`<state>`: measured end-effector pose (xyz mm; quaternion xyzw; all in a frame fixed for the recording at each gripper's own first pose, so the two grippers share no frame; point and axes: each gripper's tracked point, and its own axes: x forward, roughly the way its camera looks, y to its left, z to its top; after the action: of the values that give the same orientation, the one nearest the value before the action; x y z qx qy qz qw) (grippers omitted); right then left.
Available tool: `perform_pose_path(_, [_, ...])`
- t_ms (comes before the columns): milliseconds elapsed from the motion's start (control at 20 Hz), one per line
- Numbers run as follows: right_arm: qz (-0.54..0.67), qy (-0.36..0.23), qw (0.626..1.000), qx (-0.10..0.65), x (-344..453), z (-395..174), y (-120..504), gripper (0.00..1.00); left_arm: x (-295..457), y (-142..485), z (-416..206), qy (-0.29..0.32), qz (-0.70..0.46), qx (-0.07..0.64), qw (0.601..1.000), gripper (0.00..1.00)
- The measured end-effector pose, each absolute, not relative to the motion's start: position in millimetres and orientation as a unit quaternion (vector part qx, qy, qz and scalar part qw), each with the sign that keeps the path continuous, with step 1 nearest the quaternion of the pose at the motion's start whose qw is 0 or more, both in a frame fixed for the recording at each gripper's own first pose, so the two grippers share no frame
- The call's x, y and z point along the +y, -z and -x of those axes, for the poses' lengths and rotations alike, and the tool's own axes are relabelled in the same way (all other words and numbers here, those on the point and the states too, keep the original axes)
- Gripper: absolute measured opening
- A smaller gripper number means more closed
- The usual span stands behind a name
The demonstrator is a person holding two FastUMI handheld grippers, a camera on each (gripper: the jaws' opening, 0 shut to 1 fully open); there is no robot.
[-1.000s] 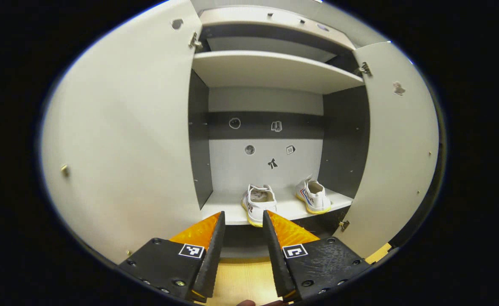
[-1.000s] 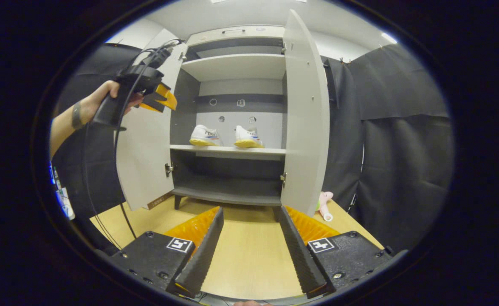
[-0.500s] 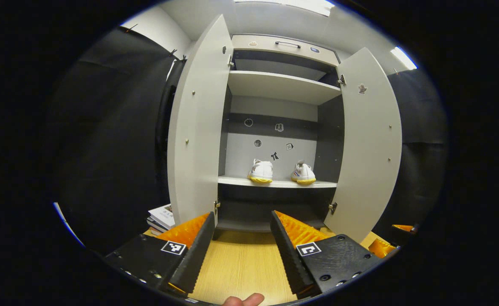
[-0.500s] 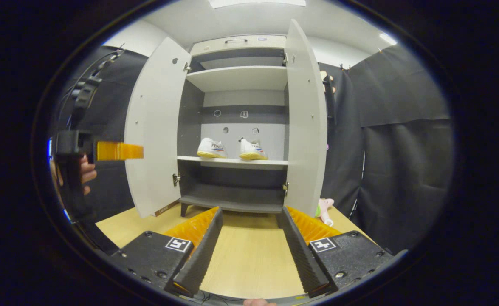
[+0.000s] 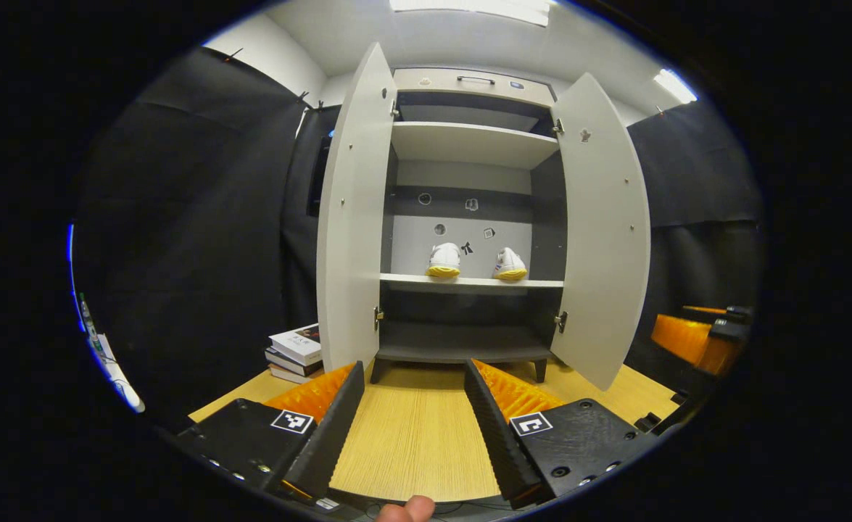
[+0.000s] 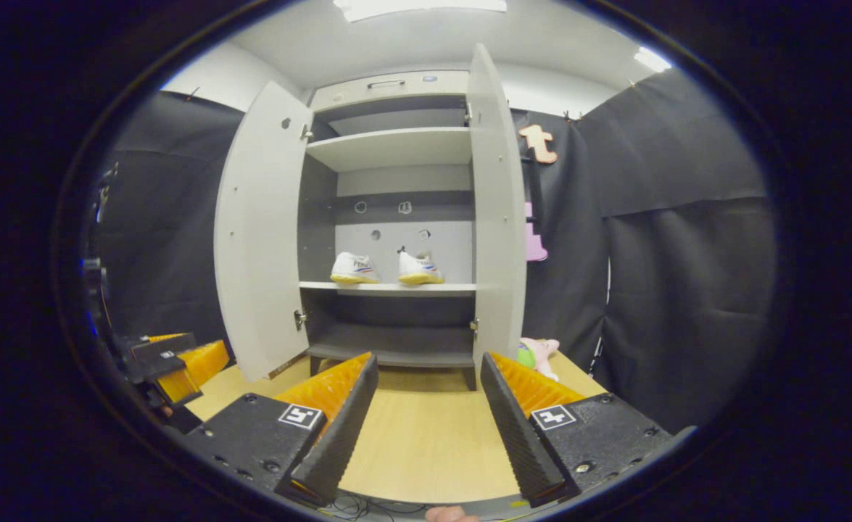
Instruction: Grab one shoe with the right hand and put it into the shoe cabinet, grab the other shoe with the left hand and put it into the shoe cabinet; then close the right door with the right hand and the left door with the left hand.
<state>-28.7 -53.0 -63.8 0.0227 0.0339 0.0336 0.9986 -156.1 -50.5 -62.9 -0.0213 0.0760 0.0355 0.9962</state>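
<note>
On the cabinet shelf (image 5: 469,281), both shoes (image 5: 444,260).

We see bright ceiling lights (image 5: 469,6) above; the cabinet (image 5: 469,145) is sharp and evenly lit, its lower shelves shadowed, and edges bend strongly.

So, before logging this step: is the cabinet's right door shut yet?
No, open. The right door stands swung outward, leaving both shoes on the shelf in sight.

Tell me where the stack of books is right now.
In the left gripper view, the stack of books sits on the wooden table, left of the cabinet's open left door, against the black cloth.
</note>
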Motion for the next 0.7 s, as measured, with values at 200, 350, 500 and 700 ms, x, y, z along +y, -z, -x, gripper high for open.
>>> perform_pose_path(200, [-0.015, 0.02, 0.999, 0.025, -112.3, 22.0, 32.5, 0.9, -65.5, 60.2, 153.0, -0.015, 0.007, 0.074, 0.997, 0.83])
perform_pose_path(350, [-0.024, 0.061, 0.998, 0.009, -159.4, -0.8, 1.3, 0.9, -75.7, 60.1, 152.5, 0.002, 0.009, 0.076, 0.997, 0.83])
perform_pose_path(500, [-0.025, 0.081, 0.996, -0.007, -193.0, -33.0, -34.3, 0.91, -81.3, 58.4, 151.8, 0.009, 0.006, 0.074, 0.997, 0.83])
perform_pose_path(700, [-0.038, 0.09, 0.995, -0.028, -221.9, -84.1, -77.9, 0.92, -83.0, 60.3, 151.8, 0.009, 0.0, 0.076, 0.997, 0.83])
